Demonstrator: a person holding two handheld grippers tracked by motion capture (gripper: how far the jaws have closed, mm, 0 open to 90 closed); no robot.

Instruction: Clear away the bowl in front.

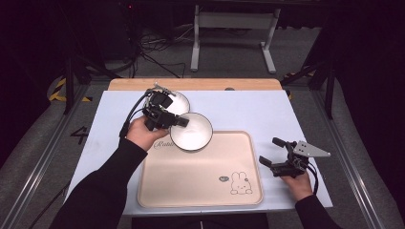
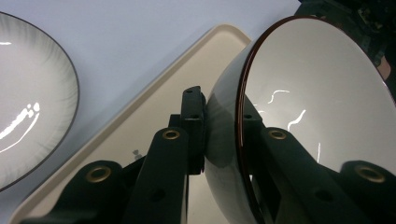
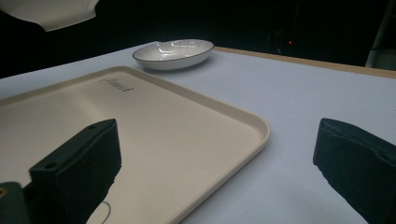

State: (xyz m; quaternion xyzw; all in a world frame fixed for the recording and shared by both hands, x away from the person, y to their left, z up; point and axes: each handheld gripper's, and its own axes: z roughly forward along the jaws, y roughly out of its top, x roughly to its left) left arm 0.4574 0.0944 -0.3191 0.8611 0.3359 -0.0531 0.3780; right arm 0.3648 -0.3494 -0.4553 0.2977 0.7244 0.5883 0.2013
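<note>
- From the high view, your left gripper (image 1: 177,122) holds a white bowl (image 1: 192,132) over the far left corner of the beige tray (image 1: 200,186), with a shallow plate (image 1: 180,102) just behind it on the pale mat (image 1: 258,109).
- Your left gripper view adds the detail: one jaw presses the bowl's (image 2: 317,107) outer wall, the other sits inside, pinching the dark-edged rim. The bowl is tilted on its side here, the tray's (image 2: 154,112) corner lies beneath, and the plate (image 2: 32,102) rests apart at the left.
- Your right gripper view shows the plate (image 3: 173,53) resting flat on the mat (image 3: 289,102) beyond the tray's (image 3: 187,140) far rim, and the bowl's (image 3: 51,13) underside lifted clear at the top left.
- Your right gripper (image 1: 279,155) is spread wide, hovering just off the tray's right edge over bare mat.
- The tray's middle is bare apart from a printed rabbit (image 1: 241,183) near its right corner.
</note>
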